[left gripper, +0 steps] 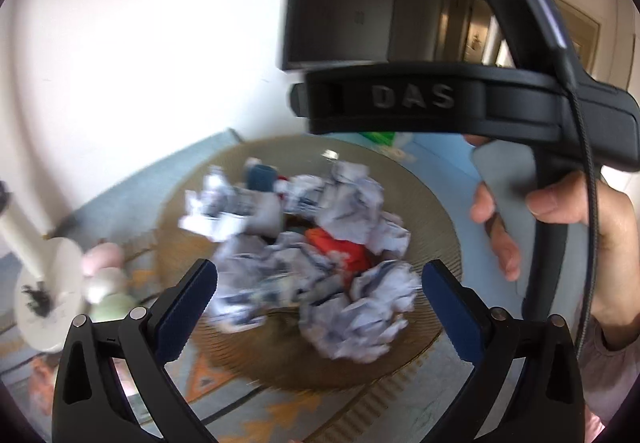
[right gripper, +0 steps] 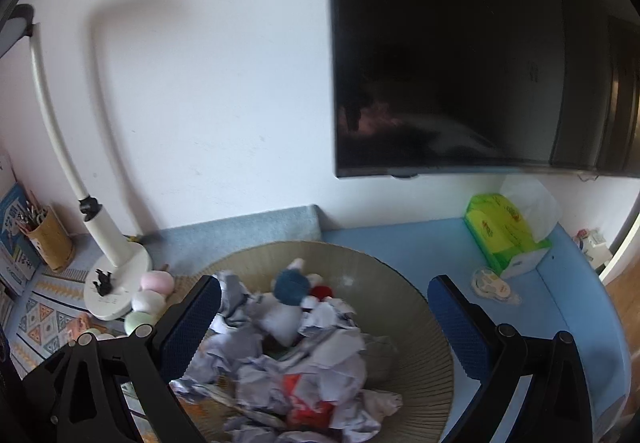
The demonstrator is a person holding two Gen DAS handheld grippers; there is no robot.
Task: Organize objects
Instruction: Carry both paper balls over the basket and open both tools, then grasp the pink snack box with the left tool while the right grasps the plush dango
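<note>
L gripper (left gripper: pixel 320 307) jaws spread wide, nothing between; R gripper (right gripper: pixel 324 323) same, wide & empty. Both hang over a round woven tray (right gripper: pixel 400 283) heaped w/ crumpled paper (right gripper: pixel 320 355), a red scrap (right gripper: pixel 308 399) near, a blue plush toy (right gripper: pixel 294 285) farther back. Left: white lamp base (right gripper: pixel 120 283), pastel balls (right gripper: pixel 146 301) touching it. Far right: green tissue box (right gripper: pixel 504 231). Beyond, dark TV (right gripper: pixel 480 51) on wall. L view blurred.
</note>
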